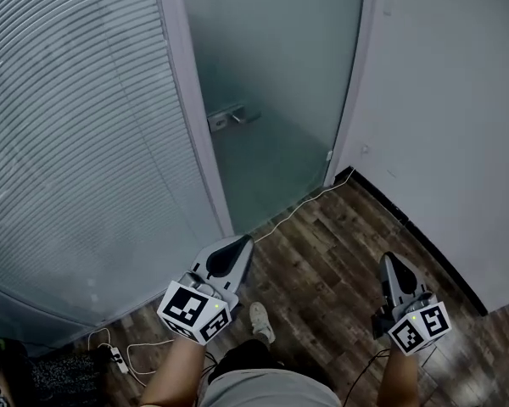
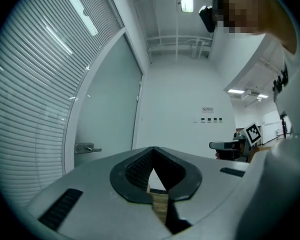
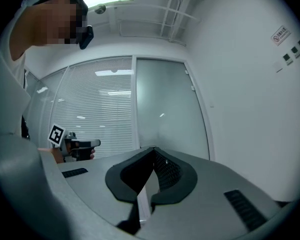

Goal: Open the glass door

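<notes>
Dark wood-pattern floor (image 1: 322,265). A thin white cable (image 1: 293,213) lies on it, starting near the white wall (image 1: 458,100). A power strip (image 1: 119,359) lies below the horizontal blinds (image 1: 68,142).

Dark wood floor (image 1: 322,270), white wall (image 1: 450,100), blinds (image 1: 68,142)

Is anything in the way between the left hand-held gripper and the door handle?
Nothing visible stands between the left hand-held gripper and the door handle; a thin white cable just lies on the floor below.
</notes>
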